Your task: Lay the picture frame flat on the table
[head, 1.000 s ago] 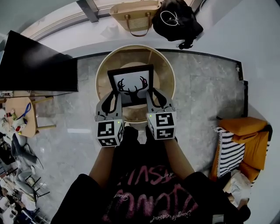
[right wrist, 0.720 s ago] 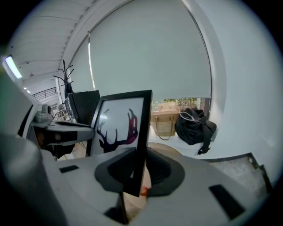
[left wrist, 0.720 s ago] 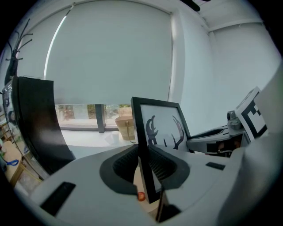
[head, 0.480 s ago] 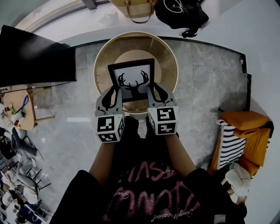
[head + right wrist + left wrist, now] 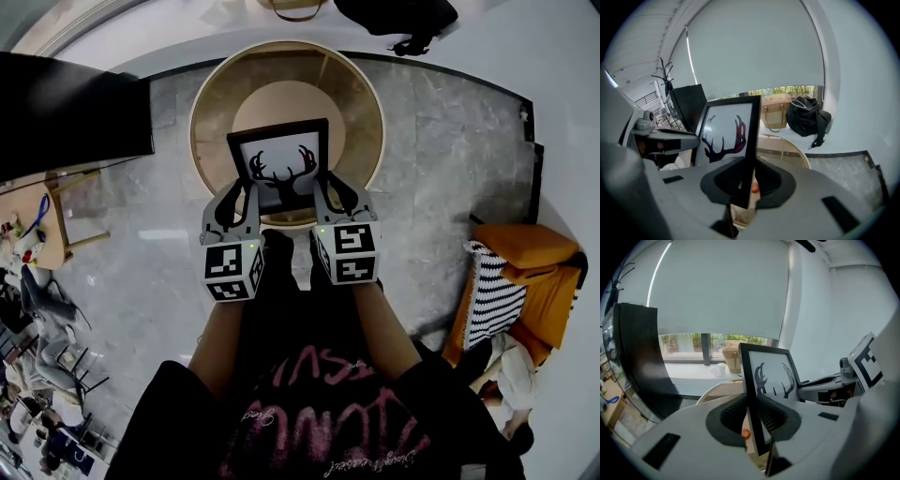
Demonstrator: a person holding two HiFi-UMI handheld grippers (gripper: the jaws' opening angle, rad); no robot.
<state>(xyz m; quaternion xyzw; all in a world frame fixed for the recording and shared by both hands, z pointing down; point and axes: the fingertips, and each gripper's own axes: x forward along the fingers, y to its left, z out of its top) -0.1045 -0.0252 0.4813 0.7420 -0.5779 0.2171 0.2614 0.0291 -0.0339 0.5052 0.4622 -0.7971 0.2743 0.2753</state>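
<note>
Picture frame (image 5: 278, 172) over the round table (image 5: 361, 103): I clamp its left edge in my left gripper (image 5: 242, 191), its right edge in my right gripper (image 5: 330, 188). Both grippers hide its lower corners; table contact unclear.

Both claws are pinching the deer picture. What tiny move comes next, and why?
Probably lower it gently toward the round table, tipping it back. The left claw and right claw each clamp a side edge of the picture frame, which is over the tabletop and not yet flat.

Pink shirt lettering (image 5: 330, 405), unreadable
</note>
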